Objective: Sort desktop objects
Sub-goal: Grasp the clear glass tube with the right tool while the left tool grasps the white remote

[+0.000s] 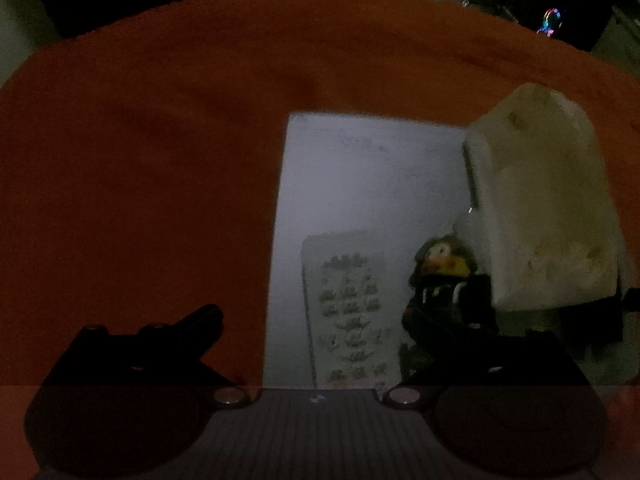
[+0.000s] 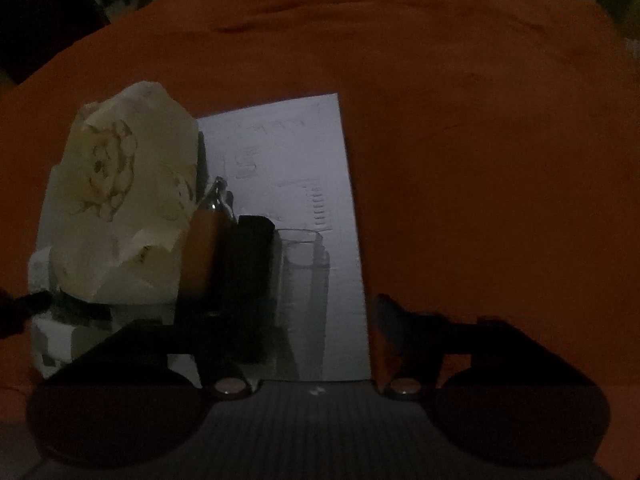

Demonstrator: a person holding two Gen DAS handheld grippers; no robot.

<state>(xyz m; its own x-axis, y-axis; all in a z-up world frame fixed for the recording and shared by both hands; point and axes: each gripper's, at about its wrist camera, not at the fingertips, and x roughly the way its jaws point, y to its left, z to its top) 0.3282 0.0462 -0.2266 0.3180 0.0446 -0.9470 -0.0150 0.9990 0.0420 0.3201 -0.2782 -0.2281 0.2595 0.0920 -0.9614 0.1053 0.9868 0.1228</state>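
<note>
On an orange cloth lies a white sheet of paper [image 1: 360, 184] [image 2: 288, 148]. A pale card with rows of small dark marks [image 1: 348, 312] rests on it, and beside that stands a small yellow-faced duck figure in a dark helmet [image 1: 444, 264]. A cream tissue pack [image 1: 544, 200] [image 2: 120, 200] stands at the paper's edge. My left gripper [image 1: 340, 316] is open over the card, its right finger close to the duck. In the right wrist view a brown piece with a metal ring [image 2: 204, 248], a black block [image 2: 252, 272] and a clear box [image 2: 304, 272] sit by the pack. My right gripper [image 2: 320, 304] is open around the clear box.
The orange cloth [image 1: 140, 160] [image 2: 500, 180] covers the whole table, bare to the left of the paper in the left wrist view and to its right in the right wrist view. The room beyond the far edge is dark, with a small coloured light [image 1: 552, 22].
</note>
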